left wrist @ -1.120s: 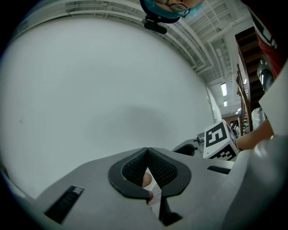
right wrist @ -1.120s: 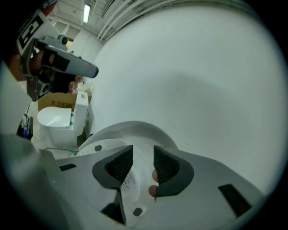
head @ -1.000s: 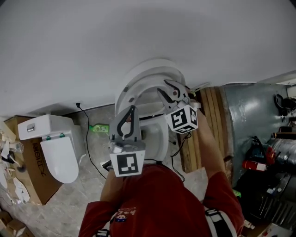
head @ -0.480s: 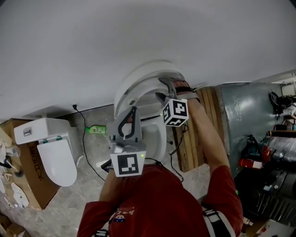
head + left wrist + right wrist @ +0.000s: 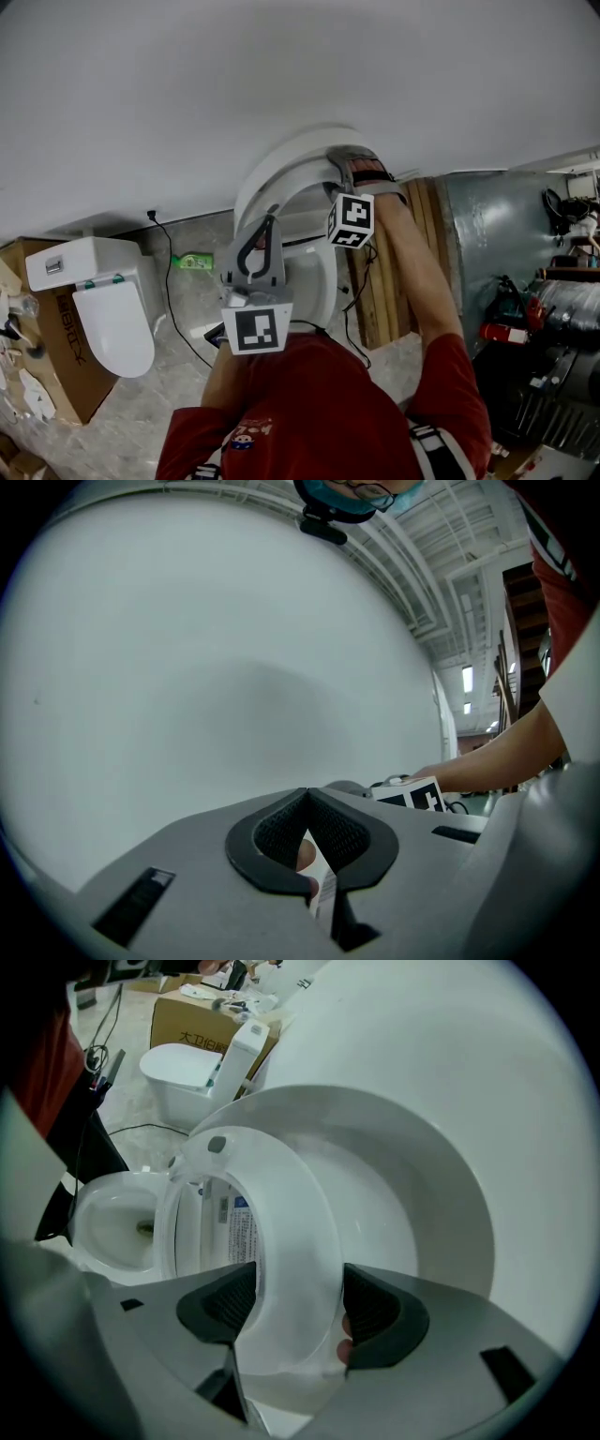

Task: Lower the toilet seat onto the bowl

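Has brought the right claw (image 5: 295,1307) down and rolled it since a second ago, its jaws just opened wide and now set astride the rim of the raised seat (image 5: 281,1232) without pinching it. Leaves the bowl (image 5: 108,1232) uncovered, the lid (image 5: 412,1204) upright against the wall (image 5: 281,66), the seat standing just before the lid. Holds the left claw (image 5: 307,794) closed on nothing, idle near the bowl's front. Could lose the smooth rim from so loose a hold once tipped forward, letting it slam onto the bowl; could snag the lid and drag it down too.
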